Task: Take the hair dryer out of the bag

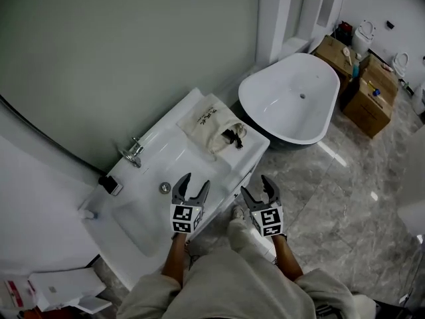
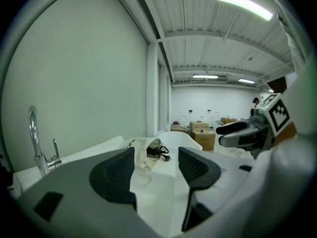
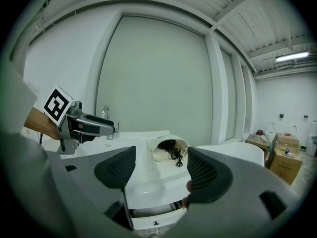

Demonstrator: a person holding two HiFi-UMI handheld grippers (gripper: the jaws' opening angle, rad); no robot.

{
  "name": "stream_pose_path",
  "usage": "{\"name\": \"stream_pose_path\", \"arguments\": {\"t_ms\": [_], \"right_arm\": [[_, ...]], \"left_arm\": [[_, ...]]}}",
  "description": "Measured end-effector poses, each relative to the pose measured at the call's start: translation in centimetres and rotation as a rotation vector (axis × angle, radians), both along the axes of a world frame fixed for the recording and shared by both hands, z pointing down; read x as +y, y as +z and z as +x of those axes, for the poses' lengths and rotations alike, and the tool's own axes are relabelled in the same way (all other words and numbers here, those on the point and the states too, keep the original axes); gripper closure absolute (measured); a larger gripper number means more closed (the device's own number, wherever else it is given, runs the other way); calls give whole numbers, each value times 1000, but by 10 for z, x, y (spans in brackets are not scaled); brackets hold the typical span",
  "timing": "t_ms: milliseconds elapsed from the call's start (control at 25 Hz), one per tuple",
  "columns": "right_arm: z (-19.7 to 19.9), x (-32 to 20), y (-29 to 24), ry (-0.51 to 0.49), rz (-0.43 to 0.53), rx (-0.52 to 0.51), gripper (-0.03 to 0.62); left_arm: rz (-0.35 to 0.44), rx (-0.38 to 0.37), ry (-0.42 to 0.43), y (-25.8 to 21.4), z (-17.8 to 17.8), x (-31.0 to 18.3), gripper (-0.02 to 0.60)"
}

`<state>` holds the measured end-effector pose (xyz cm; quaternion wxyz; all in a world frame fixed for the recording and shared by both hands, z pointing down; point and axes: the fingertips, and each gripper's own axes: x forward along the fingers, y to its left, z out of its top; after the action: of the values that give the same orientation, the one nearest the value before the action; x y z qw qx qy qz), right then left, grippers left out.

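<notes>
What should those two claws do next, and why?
Probably move both forward to the bag. The left gripper and right gripper are open, empty and short of it. The bag lies on the counter with a black cord showing at its open mouth, so nothing seems pulled out yet.

There are two grippers, a left gripper [image 1: 195, 180] and a right gripper [image 1: 256, 185]. One white bag [image 1: 211, 126] lies on one table [image 1: 165, 138] with one tap [image 1: 133, 153]. There is one bathtub [image 1: 292, 98] and three brown boxes [image 1: 366, 110].
</notes>
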<state>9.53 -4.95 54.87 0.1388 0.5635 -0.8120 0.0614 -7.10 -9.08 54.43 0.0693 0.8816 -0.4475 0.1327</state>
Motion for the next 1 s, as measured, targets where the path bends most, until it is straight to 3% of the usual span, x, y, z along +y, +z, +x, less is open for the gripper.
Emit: {"name": "stream_pose_path", "arguments": {"t_ms": [440, 800, 1000], "right_arm": [[30, -130, 8, -99, -39, -13, 284], [42, -201, 33, -172, -88, -21, 287], [48, -222, 44, -191, -114, -29, 289]], "left_arm": [[-49, -70, -56, 13, 37, -111, 325], [-104, -112, -82, 40, 57, -175, 325], [-131, -200, -63, 54, 63, -191, 325]]}}
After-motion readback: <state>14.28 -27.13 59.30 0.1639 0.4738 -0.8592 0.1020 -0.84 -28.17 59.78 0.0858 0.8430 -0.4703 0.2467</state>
